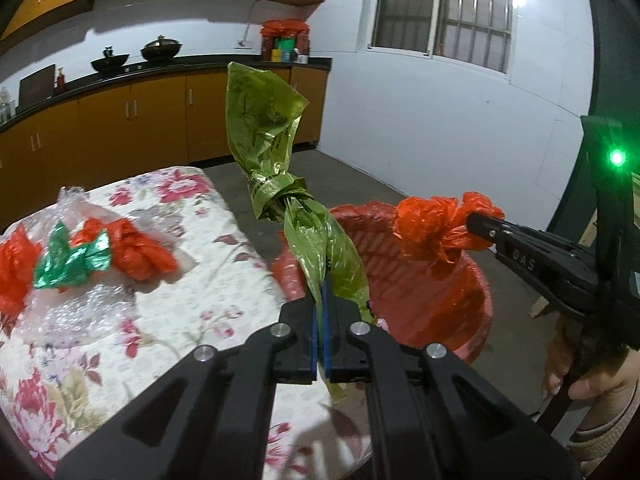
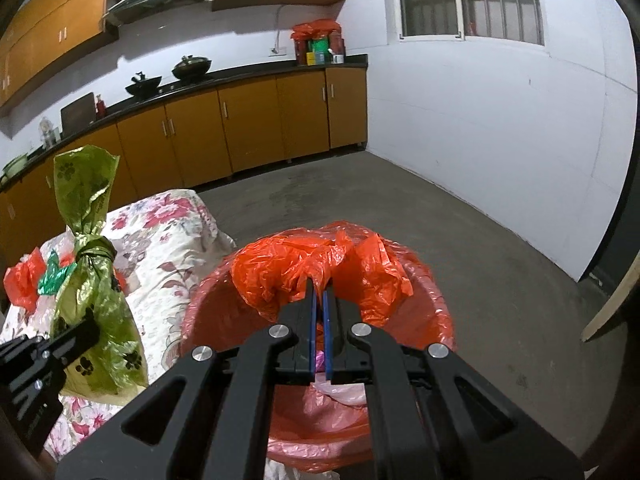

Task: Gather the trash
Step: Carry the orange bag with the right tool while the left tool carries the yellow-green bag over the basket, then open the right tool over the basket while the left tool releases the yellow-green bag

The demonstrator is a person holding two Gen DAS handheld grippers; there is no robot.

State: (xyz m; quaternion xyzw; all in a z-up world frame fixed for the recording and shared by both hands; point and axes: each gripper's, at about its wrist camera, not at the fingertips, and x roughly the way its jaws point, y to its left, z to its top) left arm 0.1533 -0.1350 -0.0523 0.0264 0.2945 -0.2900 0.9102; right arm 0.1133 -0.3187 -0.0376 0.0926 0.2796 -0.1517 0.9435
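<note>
My left gripper [image 1: 321, 292] is shut on a knotted olive-green plastic bag [image 1: 264, 128] and holds it upright over the table's right edge; the bag also shows in the right wrist view [image 2: 90, 264]. My right gripper [image 2: 319, 286] is shut on a crumpled orange plastic bag [image 2: 280, 268] above a red bin [image 2: 436, 312] lined with red plastic. In the left wrist view the right gripper [image 1: 476, 220] holds the orange bag [image 1: 432, 228] over the bin [image 1: 448, 300]. More orange bags [image 1: 140, 248], a green foil wrapper [image 1: 72, 260] and clear bubble wrap [image 1: 76, 312] lie on the floral tablecloth [image 1: 208, 280].
Kitchen counter with orange cabinets [image 2: 248, 120] runs along the back wall, with pans [image 2: 191, 66] and containers [image 2: 318, 42] on it. Grey concrete floor [image 2: 460, 240] lies beyond the bin. A barred window [image 2: 472, 0] is in the white wall at right.
</note>
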